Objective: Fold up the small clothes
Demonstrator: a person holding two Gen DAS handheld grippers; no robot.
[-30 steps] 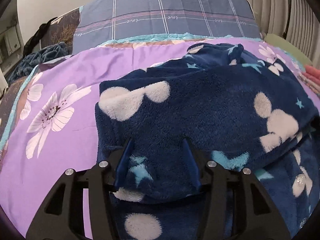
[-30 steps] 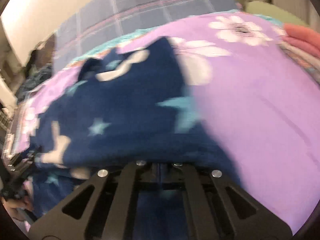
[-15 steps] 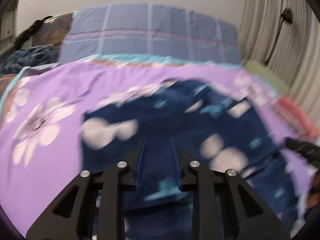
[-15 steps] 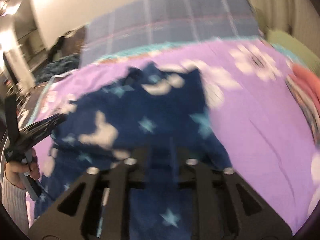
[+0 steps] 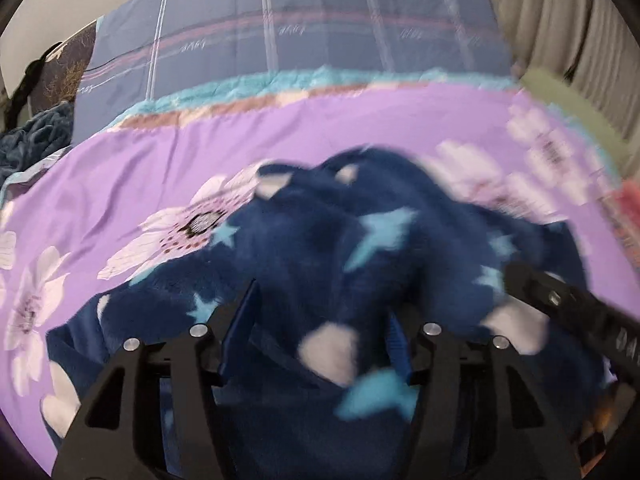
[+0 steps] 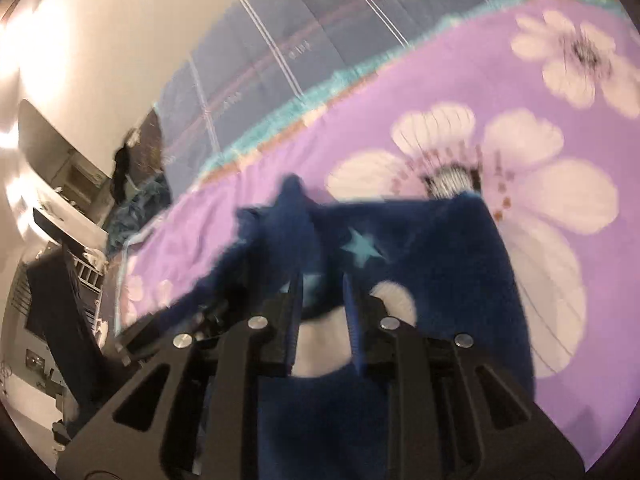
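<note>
A navy fleece garment [image 5: 320, 264] with light blue stars and white blobs lies bunched on the purple flowered bedspread [image 5: 120, 168]. My left gripper [image 5: 320, 320] has its jaws apart with a thick fold of the fleece between the fingers. My right gripper [image 6: 320, 292] has its jaws narrowly apart, closed on a fold of the same garment [image 6: 440, 264], and it also shows at the right edge of the left wrist view [image 5: 568, 312]. Both views are blurred by motion.
A blue plaid pillow [image 5: 300, 32] lies at the head of the bed. A dark teal blanket [image 5: 28, 144] sits at the far left. Curtains [image 5: 560, 20] hang at the right, with a pink folded item [image 5: 628, 212] below. Furniture [image 6: 60, 216] stands left of the bed.
Both grippers have moved forward over the bed with the fleece, and the garment has bunched toward the middle. The right gripper has tilted, and its view rolled to the left.
</note>
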